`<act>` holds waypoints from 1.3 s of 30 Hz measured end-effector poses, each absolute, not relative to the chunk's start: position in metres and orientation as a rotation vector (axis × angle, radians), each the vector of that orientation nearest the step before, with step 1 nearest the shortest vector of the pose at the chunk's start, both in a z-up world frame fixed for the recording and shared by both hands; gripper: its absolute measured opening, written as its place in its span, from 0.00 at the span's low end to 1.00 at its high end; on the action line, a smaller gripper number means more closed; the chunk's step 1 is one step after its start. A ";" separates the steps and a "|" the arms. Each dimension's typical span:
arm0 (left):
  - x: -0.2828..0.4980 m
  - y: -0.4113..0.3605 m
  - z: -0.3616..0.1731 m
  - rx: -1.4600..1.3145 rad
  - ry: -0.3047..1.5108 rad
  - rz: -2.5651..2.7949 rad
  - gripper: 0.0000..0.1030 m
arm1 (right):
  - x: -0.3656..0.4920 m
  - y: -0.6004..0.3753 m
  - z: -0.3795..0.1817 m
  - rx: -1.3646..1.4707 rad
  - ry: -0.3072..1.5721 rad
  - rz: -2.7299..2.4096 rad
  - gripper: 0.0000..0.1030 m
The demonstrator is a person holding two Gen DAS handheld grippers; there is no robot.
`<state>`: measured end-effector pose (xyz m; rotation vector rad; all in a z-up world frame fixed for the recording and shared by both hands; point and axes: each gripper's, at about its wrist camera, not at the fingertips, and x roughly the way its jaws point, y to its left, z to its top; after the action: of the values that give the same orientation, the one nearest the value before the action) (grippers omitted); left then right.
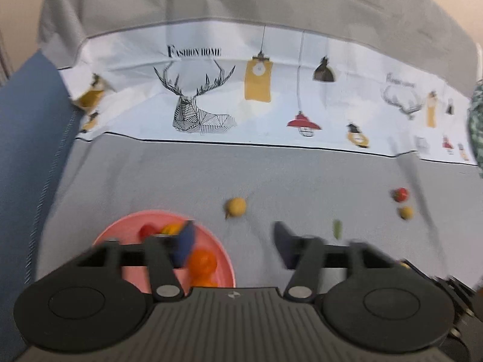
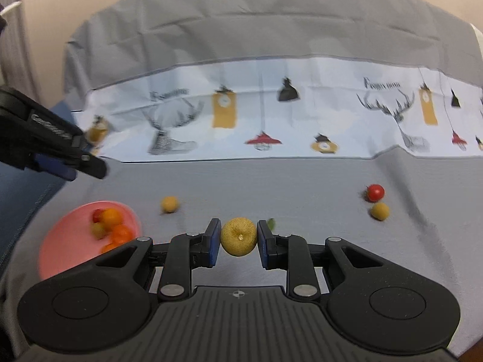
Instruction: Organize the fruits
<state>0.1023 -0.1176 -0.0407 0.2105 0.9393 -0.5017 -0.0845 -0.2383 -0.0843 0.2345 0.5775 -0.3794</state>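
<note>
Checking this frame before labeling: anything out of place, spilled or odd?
Nothing damaged or spilled. Three fruits lie loose on the grey cloth, off the pink plate: one yellow fruit nearby, a red fruit and another yellow one far right.

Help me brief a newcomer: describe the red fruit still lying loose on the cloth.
Start at the pink plate on the grey cloth, then look to the far opposite side. Two small fruits sit there together; the red fruit is the glossy one, farther back than its dull yellow neighbour.

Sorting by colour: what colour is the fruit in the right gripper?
Yellow fruit, clearest in the right wrist view.
</note>
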 end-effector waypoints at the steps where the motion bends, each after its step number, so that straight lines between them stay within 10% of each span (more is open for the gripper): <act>1: 0.113 -0.129 -0.053 0.226 0.952 -0.501 0.67 | -0.078 -0.247 -0.091 0.253 0.585 -0.388 0.26; 10: 0.193 -0.191 -0.161 0.280 1.136 -0.461 0.64 | -0.037 -0.290 -0.131 0.306 0.619 -0.405 0.26; 12: 0.199 -0.193 -0.171 0.279 1.164 -0.469 0.28 | -0.032 -0.292 -0.136 0.306 0.630 -0.399 0.26; 39: -0.091 0.057 0.012 0.180 0.864 -0.351 0.28 | -0.184 -0.101 -0.008 0.228 0.568 -0.028 0.26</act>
<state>-0.0908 0.0569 0.0120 0.1802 0.8645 -0.3508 -0.1839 -0.1007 -0.0079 0.2278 0.5680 -0.0279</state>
